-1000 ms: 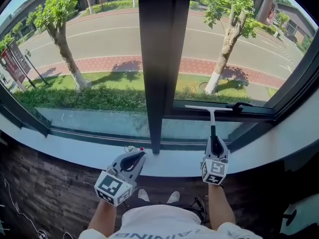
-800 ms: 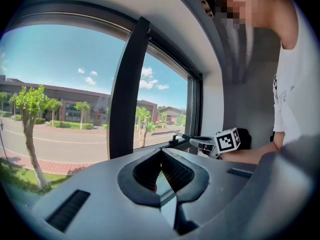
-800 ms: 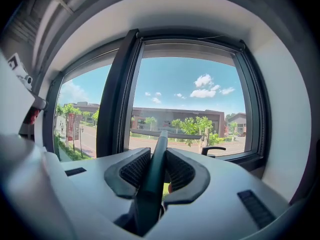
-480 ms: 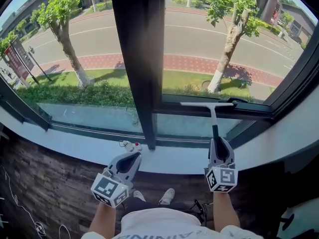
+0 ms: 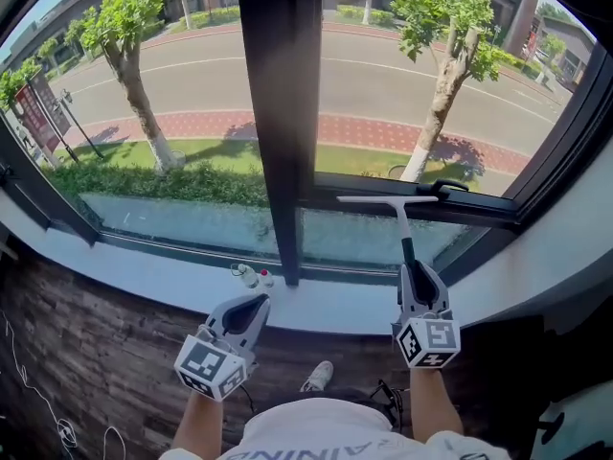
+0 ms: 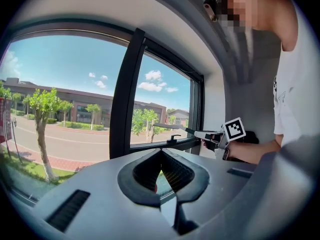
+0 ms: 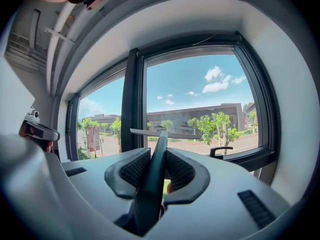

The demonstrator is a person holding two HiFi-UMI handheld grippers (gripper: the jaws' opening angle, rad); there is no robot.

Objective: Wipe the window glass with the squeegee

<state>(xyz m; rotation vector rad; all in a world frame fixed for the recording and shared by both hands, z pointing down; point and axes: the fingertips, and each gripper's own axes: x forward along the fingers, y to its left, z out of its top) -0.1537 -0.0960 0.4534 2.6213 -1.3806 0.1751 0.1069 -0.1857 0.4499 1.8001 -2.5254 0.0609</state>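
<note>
A squeegee with a pale crossbar blade (image 5: 388, 199) and a dark handle (image 5: 406, 247) points at the bottom edge of the right window pane (image 5: 421, 84), level with the lower frame. My right gripper (image 5: 415, 278) is shut on that handle. In the right gripper view the handle (image 7: 152, 184) runs up between the pads to the blade (image 7: 170, 134). My left gripper (image 5: 257, 303) hangs below the sill, shut and holding nothing. The left gripper (image 6: 161, 151) view shows the squeegee (image 6: 175, 128) off to the right. Whether the blade touches the glass I cannot tell.
A wide dark mullion (image 5: 278, 113) splits the left and right panes. A black window handle (image 5: 442, 187) sits on the frame just right of the blade. Small objects (image 5: 249, 276) lie on the white sill (image 5: 144, 276) by the mullion's foot. Dark wood floor (image 5: 86, 353) lies below.
The view has shifted slightly. My left gripper has drawn back a little from the sill. The squeegee stays near the bottom of the right pane in my right gripper.
</note>
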